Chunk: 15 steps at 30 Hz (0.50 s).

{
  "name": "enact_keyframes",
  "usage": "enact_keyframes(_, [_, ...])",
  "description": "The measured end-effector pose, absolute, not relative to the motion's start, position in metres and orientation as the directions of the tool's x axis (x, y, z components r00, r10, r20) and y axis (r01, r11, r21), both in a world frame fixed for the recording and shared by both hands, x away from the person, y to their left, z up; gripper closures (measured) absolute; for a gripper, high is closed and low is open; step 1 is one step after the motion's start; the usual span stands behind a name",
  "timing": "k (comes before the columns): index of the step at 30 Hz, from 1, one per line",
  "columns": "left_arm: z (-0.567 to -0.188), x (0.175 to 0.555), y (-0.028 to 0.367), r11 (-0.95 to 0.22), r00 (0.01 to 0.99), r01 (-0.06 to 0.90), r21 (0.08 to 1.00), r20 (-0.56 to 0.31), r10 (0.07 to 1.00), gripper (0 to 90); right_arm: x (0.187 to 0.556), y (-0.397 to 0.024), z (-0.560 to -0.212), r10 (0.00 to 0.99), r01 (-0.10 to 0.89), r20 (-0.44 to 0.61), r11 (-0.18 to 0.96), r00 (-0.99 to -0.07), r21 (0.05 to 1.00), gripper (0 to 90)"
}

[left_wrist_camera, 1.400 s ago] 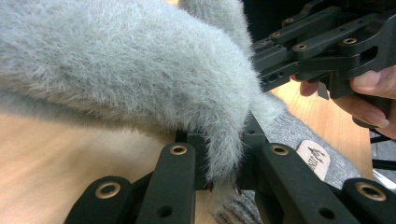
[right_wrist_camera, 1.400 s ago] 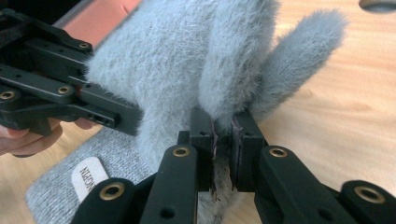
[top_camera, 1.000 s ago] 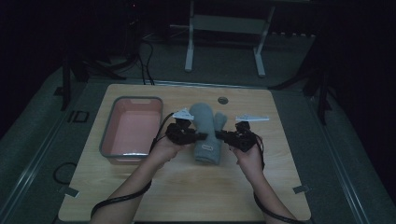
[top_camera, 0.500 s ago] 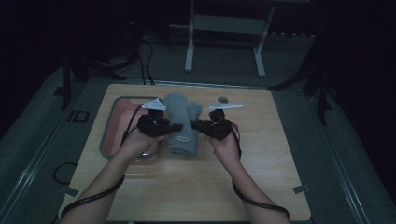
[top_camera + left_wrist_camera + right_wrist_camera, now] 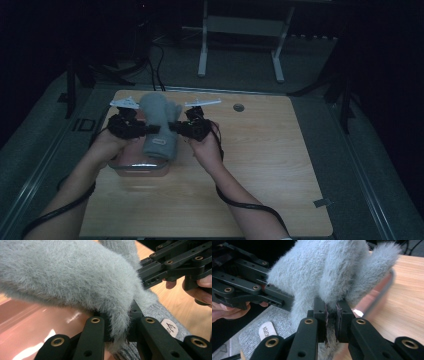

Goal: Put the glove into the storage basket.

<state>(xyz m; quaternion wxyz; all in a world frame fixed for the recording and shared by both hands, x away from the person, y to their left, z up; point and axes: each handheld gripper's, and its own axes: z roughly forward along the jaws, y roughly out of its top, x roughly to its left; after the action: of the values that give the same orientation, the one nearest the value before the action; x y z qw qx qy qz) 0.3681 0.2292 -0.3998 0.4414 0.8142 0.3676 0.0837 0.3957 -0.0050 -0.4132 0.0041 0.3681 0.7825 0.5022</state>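
I see the fuzzy grey knitted mitten (image 5: 159,125) slung between my tongs, above the pink plastic tray (image 5: 137,167). Left gripper (image 5: 145,129) and right gripper (image 5: 174,127) each pinch its furry cuff.

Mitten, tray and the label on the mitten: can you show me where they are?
mitten (image 5: 159,116), high view, fuzzy upper part.
tray (image 5: 30,322), left gripper view, pink floor.
label (image 5: 265,333), right gripper view, middle of the white patch.
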Motion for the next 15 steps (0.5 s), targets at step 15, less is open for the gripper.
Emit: enact_keyframes(15, [-0.445,0.383,0.270,-0.302,0.614,0.649,0.698,-0.246,0.750,80.9,0.413,0.054,-0.455,0.617,0.614,0.346,0.290,-0.706,0.735,81.7])
